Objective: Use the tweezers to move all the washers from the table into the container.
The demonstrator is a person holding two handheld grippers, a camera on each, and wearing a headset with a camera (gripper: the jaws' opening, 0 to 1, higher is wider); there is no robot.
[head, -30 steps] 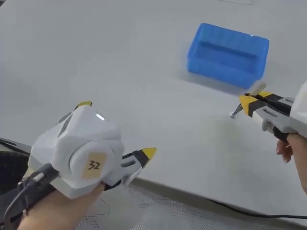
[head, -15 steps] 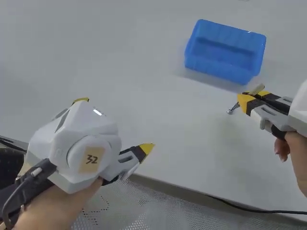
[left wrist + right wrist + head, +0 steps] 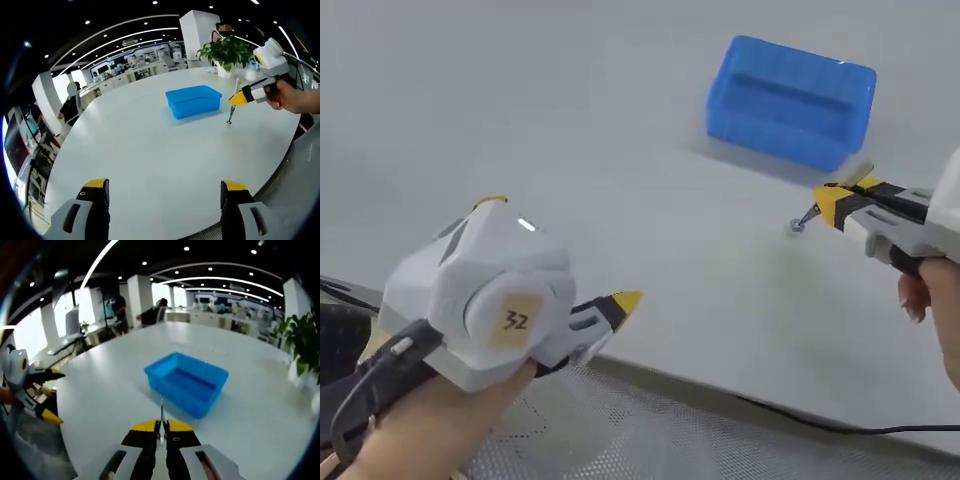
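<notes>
near container (image 3: 187, 381), right gripper (image 3: 160, 427) pinching tweezers (image 3: 161, 411)

My left gripper (image 3: 164, 186) has its jaws spread wide apart, and my left hand (image 3: 440, 425) cups its body from underneath. My right gripper (image 3: 828, 203) sits ahead and to the right of the left one's jaws. Its own jaws are pinched together on the tweezers (image 3: 807, 216), with my right hand (image 3: 925, 295) wrapped round the grip behind them.
</notes>
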